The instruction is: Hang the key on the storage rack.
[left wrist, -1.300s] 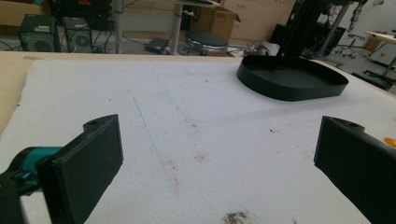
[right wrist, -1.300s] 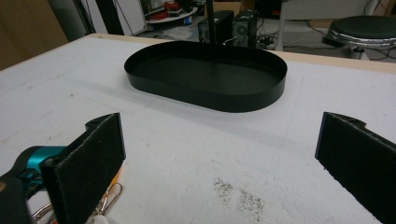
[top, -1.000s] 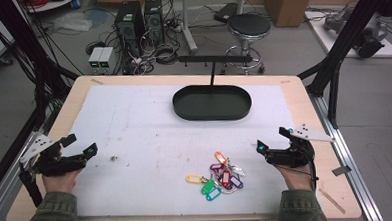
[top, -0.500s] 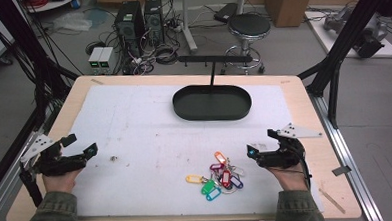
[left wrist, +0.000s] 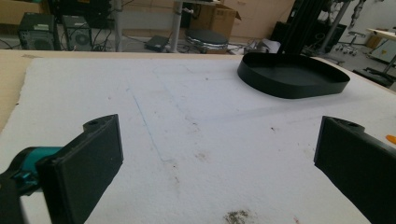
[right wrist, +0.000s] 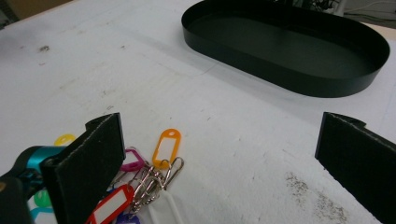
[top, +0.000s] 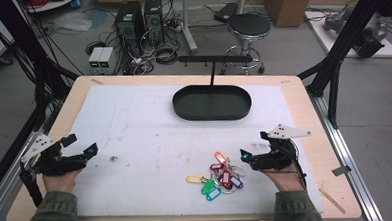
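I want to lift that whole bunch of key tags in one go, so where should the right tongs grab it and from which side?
Grip the knot of metal rings at the middle of the key tag bunch; the tags fan out flat from it, so all should follow. Come down from above with the open right tongs, which hover just right of the bunch. A single tag like the orange one lies too flat to pinch easily.

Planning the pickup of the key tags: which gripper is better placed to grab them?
Right. The right gripper sits open beside the bunch of key tags, which lie by its jaws in its own view. The left gripper, also open, is far across the white mat.
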The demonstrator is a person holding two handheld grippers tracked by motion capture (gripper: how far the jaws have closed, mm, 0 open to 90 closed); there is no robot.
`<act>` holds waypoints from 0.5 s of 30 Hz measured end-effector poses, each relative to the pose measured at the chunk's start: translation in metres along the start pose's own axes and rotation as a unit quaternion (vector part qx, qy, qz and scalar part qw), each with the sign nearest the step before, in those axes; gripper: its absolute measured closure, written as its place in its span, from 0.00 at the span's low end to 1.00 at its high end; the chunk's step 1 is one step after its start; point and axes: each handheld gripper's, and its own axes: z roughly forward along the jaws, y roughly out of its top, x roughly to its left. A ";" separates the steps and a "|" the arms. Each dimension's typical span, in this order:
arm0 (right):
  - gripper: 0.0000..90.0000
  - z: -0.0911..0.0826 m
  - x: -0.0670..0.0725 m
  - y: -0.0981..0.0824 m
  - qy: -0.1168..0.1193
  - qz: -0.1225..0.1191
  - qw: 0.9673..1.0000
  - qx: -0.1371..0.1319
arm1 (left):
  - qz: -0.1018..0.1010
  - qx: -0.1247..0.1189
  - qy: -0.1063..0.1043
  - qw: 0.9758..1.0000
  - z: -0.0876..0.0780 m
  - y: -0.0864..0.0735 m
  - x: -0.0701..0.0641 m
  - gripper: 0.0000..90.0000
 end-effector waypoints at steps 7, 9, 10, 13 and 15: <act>0.01 0.005 0.007 0.002 0.011 -0.009 1.000 0.017 | 0.001 0.000 0.001 1.000 0.000 0.000 0.000 0.02; 0.01 0.007 0.009 0.003 0.015 -0.012 1.000 0.021 | 0.002 0.000 0.001 1.000 0.000 0.000 0.000 0.02; 0.01 0.008 0.011 0.004 0.017 -0.015 0.999 0.025 | 0.002 0.000 0.001 1.000 0.000 0.000 0.000 0.02; 0.01 0.012 0.014 0.004 0.017 -0.024 0.999 0.037 | 0.002 0.000 0.001 1.000 0.000 0.000 0.000 0.02; 0.01 0.014 0.016 0.003 0.016 -0.030 0.998 0.048 | 0.002 -0.001 0.000 1.000 0.000 0.000 0.000 0.02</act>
